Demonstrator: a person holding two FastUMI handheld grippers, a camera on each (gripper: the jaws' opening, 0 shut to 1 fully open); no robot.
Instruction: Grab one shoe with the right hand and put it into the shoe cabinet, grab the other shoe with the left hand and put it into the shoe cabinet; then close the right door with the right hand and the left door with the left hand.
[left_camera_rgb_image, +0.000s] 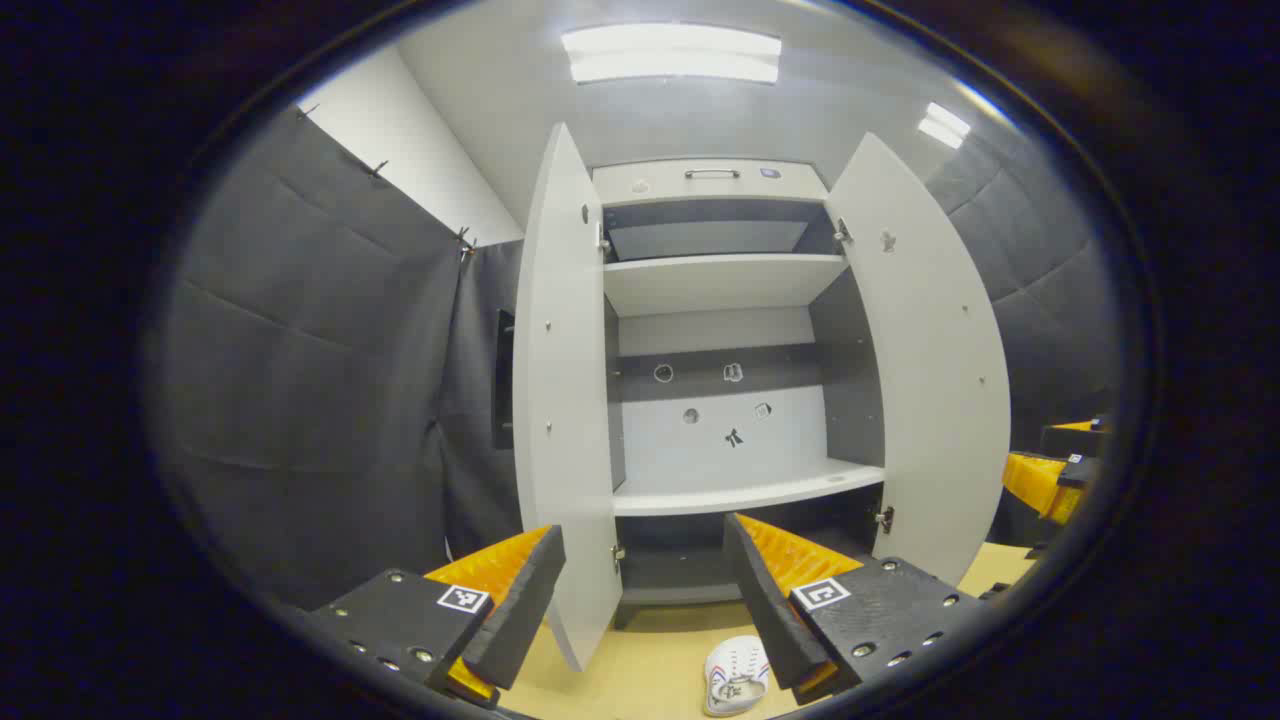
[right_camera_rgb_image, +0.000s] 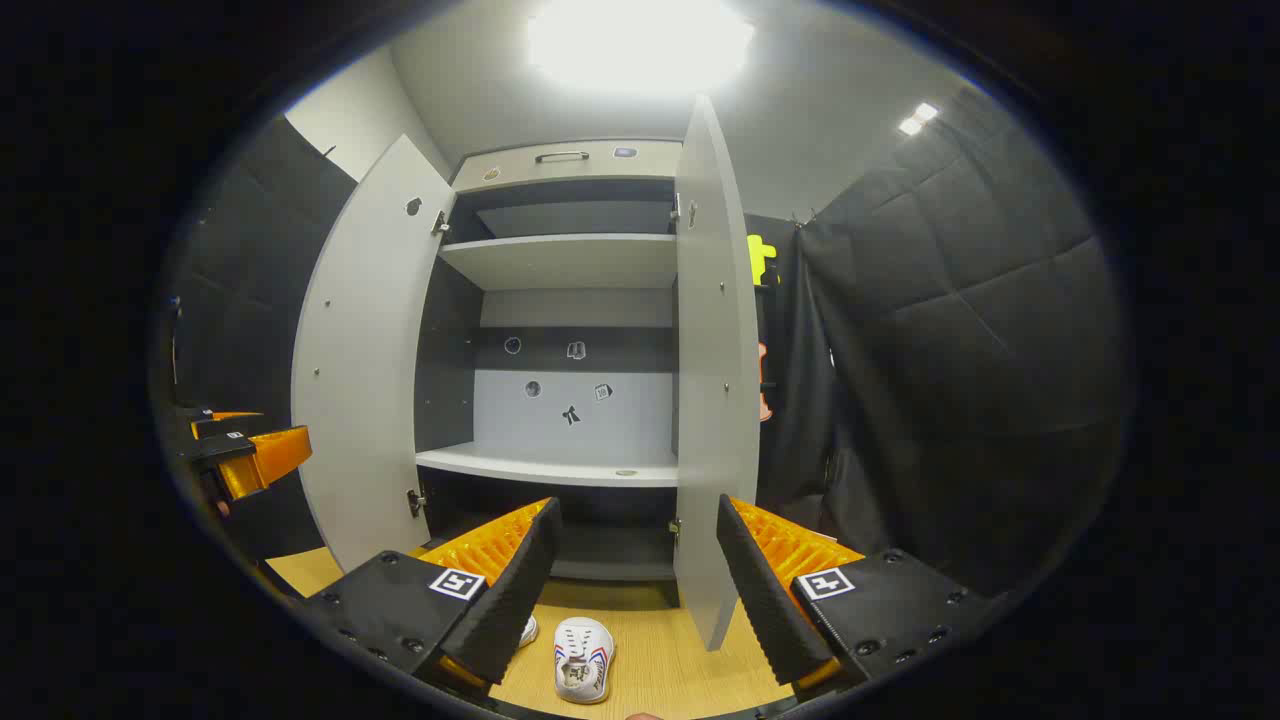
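A white shoe (right_camera_rgb_image: 583, 658) lies lengthwise toward the open cabinet (right_camera_rgb_image: 560, 300), on the floor between the spread, empty right hand-held gripper's (right_camera_rgb_image: 635, 570) fingers.

One cabinet (right_camera_rgb_image: 560, 300), two doors, two shoes.
Left door (left_camera_rgb_image: 565, 400) and right door (left_camera_rgb_image: 925, 370) stand open; two shelves (right_camera_rgb_image: 555, 465) inside; shoes (right_camera_rgb_image: 583, 660) lie on the floor; two grippers (right_camera_rgb_image: 630, 590).

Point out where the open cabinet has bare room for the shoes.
Middle shelf is bare between the side walls; so is the upper shelf. Both doors stand wide. The floor before the cabinet holds the shoes, close to the right gripper.
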